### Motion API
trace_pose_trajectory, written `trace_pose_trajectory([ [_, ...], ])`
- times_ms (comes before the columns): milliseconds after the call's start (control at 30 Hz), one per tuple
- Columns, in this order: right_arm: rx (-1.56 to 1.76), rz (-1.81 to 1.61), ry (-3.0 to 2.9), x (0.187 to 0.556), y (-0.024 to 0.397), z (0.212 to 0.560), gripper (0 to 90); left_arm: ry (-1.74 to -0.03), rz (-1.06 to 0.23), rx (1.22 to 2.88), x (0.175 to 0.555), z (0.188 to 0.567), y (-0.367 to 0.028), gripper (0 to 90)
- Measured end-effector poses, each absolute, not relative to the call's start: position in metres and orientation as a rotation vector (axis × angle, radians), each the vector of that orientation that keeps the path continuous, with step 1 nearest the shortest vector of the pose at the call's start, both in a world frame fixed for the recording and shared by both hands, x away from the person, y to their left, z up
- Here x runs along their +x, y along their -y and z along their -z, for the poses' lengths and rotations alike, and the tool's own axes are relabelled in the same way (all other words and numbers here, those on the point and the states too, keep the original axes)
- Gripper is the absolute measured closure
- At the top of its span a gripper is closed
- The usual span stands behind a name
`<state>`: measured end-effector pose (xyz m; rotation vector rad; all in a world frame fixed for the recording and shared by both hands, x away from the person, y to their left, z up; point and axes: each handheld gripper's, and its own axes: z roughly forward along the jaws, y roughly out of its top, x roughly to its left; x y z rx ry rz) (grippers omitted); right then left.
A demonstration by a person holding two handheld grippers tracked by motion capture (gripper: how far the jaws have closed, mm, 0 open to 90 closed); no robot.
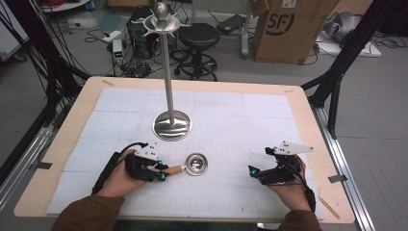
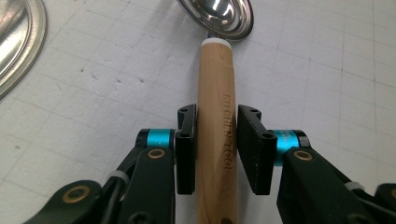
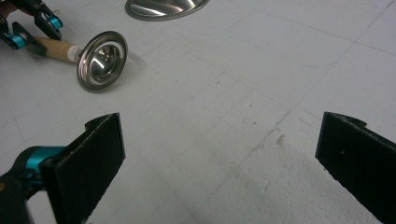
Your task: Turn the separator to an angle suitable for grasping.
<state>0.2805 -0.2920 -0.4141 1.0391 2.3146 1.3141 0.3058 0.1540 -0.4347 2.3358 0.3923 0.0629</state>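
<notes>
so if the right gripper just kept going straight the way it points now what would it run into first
Probably nothing at once: ahead of the right gripper lies bare white mat. Further on, roughly, is the stand's round base, though depth is unclear.

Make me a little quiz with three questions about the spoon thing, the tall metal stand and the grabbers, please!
1. Where does the tall metal stand rise?
A. On the mat beyond the ladle
B. Between the right gripper's jaws
C. On the floor by the stool

2. What is the ladle's handle made of?
A. Blue plastic
B. Pale wood
C. Black rubber

3. How does the right gripper stand?
A. Shut on the ladle
B. Shut on the stand
C. Open, nothing between its jaws

Answers:
1. A: in the high view its round base sits on the white mat, farther from the person than the ladle.
2. B: the left gripper view shows wood grain with letters stamped in it, the left gripper closed on it.
3. C: the right gripper view shows its pads far apart over bare mat.
</notes>
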Motion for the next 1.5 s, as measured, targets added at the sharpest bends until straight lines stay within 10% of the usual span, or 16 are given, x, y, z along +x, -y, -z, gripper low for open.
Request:
trace_pose_trajectory([
  [600, 1.037, -1.319, -2.31, 0.282, 0.29, 0.412, 0.2, -0.421, -0.134, 2.361, 0.307, 0.431, -0.142, 56.1],
  [1500, 1.038, -1.302, -2.331, 0.282, 0.291, 0.417, 0.3, -0.418, -0.152, 2.465, 0.301, 0.431, -0.139, 64.6],
])
